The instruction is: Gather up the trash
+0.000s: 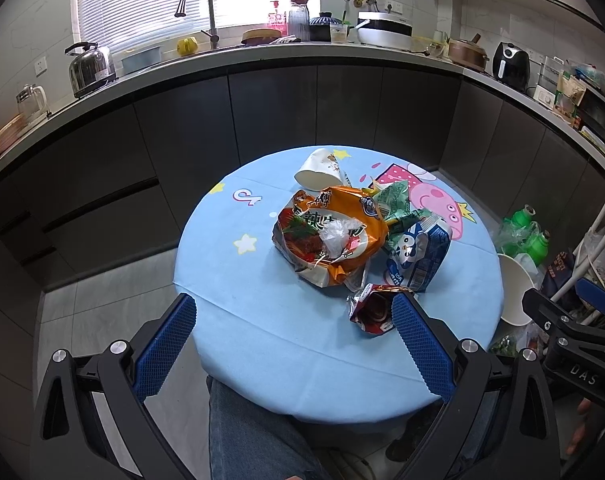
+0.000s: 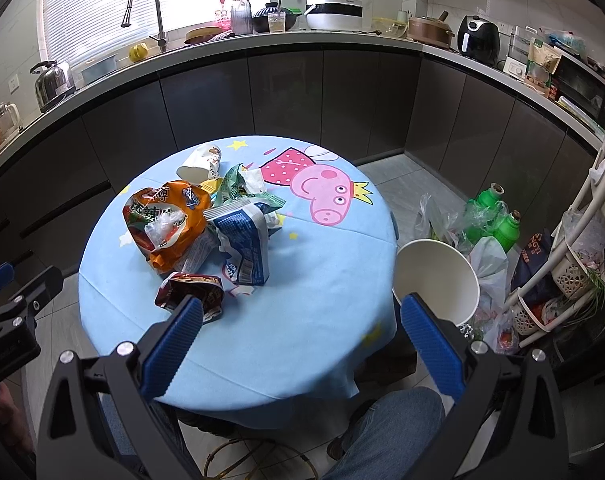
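Crumpled snack wrappers (image 1: 334, 236) lie ahead of your left gripper (image 1: 294, 344), jaws spread; your right gripper (image 2: 302, 340) likewise gapes, white paper bucket (image 2: 438, 280) beyond its right finger.

Occlusions, wrapper pile
Red wrapper (image 1: 372, 312) part-hidden by finger at 5 o'clock; green packet (image 1: 394, 204) mostly under orange bag (image 1: 330, 236).

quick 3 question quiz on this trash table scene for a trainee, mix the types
1. True or false: the paper cup on the table stands upright.
2. Which wrapper lies nearest the grippers? A orange bag B dark red wrapper C blue-white bag
3. Fill in: the white bin stands on the floor at the table's ____ side.

Key: 1 false, it lies on its side. 2 B. 3 right.
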Demonstrator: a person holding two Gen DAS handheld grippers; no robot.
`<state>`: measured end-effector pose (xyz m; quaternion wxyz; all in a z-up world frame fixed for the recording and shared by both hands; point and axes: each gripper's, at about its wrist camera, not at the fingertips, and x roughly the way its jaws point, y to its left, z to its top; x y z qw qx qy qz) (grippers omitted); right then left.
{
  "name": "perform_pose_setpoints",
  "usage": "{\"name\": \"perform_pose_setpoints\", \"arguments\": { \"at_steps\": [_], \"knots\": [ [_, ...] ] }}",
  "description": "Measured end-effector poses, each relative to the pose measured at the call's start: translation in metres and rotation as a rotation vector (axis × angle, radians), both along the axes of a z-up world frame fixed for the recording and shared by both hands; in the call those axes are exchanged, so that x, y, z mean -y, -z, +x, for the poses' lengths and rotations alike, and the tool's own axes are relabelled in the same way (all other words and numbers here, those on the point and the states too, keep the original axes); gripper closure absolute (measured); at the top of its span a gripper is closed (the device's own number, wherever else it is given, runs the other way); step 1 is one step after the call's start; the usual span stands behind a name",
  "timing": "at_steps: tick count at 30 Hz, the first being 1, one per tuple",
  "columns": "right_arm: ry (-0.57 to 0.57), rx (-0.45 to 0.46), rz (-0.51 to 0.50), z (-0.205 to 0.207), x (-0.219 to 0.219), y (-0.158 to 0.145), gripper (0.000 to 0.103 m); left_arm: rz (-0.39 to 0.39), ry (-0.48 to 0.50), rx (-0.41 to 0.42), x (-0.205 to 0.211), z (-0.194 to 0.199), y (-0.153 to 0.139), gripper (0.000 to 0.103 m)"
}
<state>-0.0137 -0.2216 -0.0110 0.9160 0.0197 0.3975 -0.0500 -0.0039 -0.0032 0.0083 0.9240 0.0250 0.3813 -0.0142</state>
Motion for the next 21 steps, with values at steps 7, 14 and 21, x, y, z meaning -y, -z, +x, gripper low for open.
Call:
{"name": "perform_pose_setpoints", "arguments": {
  "at_steps": [7, 14, 21],
  "knots": [
    [-0.001, -0.001, 0.001, -0.0002, 0.0008, -0.0003, 0.003, -0.004, 0.008, -0.002, 0.0004, 0.0022, 0.0030, 0.009],
    [0.001, -0.002, 0.002, 0.0015, 0.0003, 0.0004, 0.003, -0.003, 0.008, -0.003, 0.0007, 0.0023, 0.0031, 0.009],
    [0.004, -0.006, 0.003, 0.0020, 0.0022, 0.0031, 0.003, -0.004, 0.010, -0.011, 0.0020, 0.0042, 0.0046, 0.009]
  ]
}}
